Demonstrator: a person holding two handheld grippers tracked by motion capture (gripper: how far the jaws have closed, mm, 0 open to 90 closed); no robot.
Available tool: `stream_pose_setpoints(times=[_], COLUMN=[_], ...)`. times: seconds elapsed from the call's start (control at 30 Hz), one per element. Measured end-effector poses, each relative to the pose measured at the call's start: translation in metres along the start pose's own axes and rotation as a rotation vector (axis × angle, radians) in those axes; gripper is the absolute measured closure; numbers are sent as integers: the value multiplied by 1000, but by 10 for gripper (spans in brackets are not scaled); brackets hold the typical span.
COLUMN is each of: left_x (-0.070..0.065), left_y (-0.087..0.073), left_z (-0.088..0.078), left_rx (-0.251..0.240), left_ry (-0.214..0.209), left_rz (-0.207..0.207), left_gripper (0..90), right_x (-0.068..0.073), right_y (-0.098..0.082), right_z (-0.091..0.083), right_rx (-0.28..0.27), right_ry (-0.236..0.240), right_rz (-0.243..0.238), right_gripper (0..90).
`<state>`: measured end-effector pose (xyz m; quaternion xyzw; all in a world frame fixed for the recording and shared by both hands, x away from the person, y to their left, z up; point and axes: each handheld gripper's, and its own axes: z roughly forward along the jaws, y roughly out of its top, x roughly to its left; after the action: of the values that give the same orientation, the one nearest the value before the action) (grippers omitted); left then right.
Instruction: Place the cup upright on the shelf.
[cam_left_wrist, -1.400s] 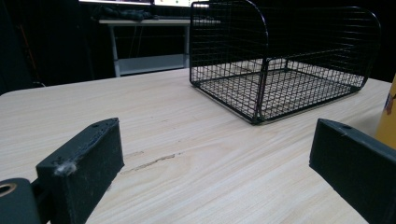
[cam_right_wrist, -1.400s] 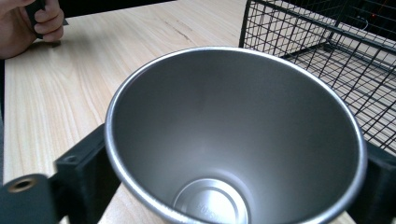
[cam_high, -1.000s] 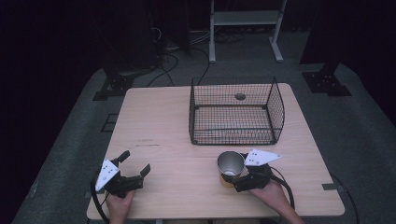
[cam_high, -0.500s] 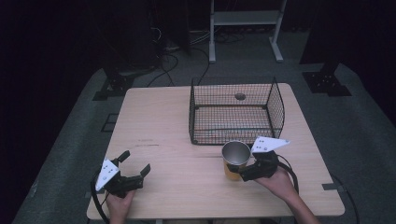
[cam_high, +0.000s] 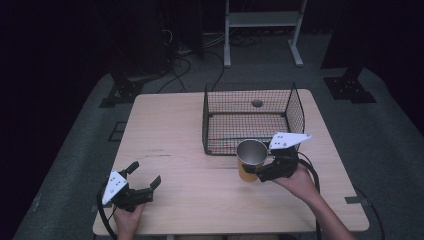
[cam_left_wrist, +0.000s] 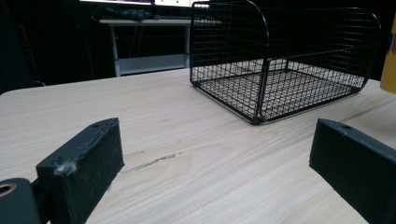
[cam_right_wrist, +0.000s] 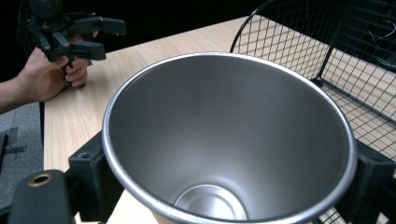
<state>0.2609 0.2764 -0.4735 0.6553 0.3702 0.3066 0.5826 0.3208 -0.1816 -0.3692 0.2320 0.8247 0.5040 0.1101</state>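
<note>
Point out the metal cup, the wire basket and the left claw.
metal cup (cam_high: 251, 150), high view, inner wall below the rim.
wire basket (cam_high: 248, 105), high view, back mesh wall.
left claw (cam_high: 143, 176), high view, midway between its tips.

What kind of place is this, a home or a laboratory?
Probably a lab or recording studio: a bare wooden table on grey carpet, dark surroundings, cables on the floor and a metal stand behind. On the table stands a wire basket.

The cup (cam_high: 251, 159) is a metal tumbler with a brushed silver interior, a rolled rim and a yellow-orange outer wall. It stands upright, mouth open upward and empty, above the near right part of the table, just in front of the wire basket's near wall. Its sides sit between two black jaws.
</note>
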Motion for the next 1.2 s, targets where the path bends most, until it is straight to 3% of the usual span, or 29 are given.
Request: stream_pose_setpoints(times=[0.57,1.2], left_x=[0,0], left_y=[0,0], left_z=[0,0], left_rx=[-1,-3], left_ry=[-2,-4], left_rz=[-3,-3], left_gripper=[22,22], right_x=[-16,-55], right_y=[40,70], right_z=[2,17], right_rx=[-5,18], right_ry=[18,0], right_rz=[-16,19], right_gripper=[124,124])
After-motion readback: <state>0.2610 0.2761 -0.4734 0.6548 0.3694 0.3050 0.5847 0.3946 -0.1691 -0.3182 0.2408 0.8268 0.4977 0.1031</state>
